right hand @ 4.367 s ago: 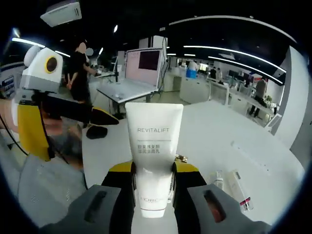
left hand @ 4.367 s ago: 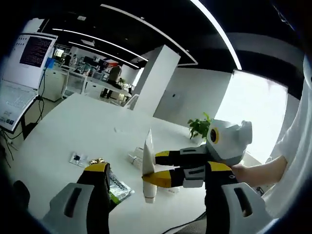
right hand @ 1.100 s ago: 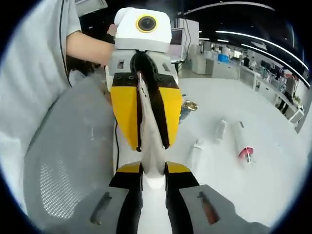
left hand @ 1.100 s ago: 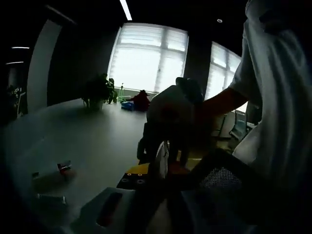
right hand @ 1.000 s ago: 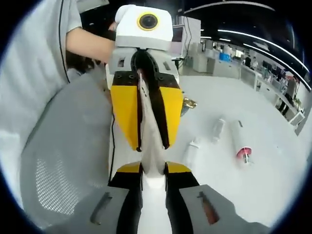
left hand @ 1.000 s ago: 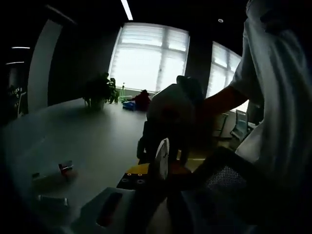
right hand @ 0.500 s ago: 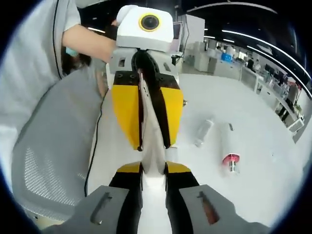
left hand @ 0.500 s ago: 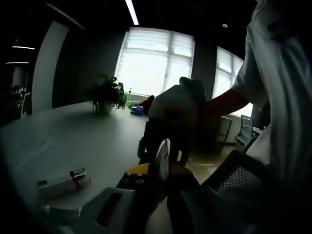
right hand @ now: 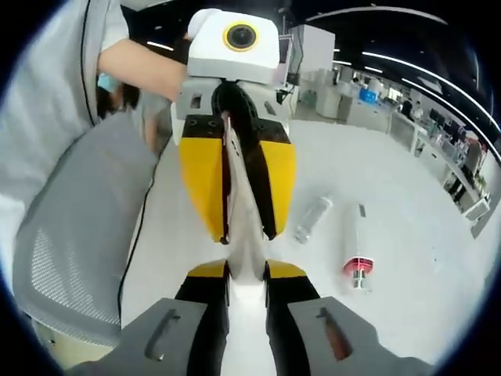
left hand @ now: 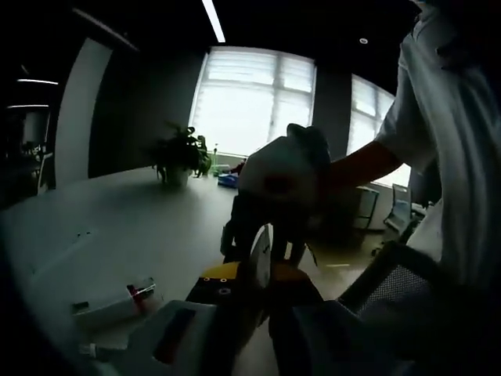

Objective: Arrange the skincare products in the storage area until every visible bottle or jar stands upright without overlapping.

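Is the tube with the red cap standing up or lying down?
Lying down. In the right gripper view the red-capped tube lies flat on the white table, beside another lying bottle.

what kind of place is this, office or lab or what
Most likely an open-plan office. The right gripper view shows rows of desks under long ceiling strip lights and a grey mesh chair; the left gripper view shows a wide white table, a potted plant and tall blinded windows.

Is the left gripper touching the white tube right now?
Touching. In the right gripper view the left gripper has both yellow jaws pressed flat against the white tube, with no gap; the right gripper clamps its lower end.
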Tool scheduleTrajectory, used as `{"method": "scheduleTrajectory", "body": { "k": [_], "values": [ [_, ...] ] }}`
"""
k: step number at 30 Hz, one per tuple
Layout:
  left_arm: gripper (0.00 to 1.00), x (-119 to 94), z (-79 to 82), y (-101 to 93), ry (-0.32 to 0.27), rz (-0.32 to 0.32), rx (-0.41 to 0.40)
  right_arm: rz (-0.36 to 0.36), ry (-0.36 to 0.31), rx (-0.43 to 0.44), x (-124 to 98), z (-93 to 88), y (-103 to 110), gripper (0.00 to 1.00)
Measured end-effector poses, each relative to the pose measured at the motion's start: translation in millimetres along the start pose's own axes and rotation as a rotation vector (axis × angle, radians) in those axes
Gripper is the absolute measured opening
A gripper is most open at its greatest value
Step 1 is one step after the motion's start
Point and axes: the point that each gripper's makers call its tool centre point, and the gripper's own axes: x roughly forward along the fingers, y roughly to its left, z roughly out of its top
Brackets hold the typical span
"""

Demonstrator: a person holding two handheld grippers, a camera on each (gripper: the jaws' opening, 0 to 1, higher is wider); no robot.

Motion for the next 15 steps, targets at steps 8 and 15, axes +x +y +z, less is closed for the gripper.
{"method": "scheduleTrajectory", "body": {
  "k": [8,15],
  "values": [
    [0.06,1.8,0.2,3.9,0.008,0.0,-0.003,0.019,-0.003,0.007,0.2,-0.5,-0.1,0.17],
    [0.06,1.6,0.8,4.6,0.009,0.012,-0.019,0.023,0.001,0.005,1.0,-0.2,1.0,0.18]
  ]
}}
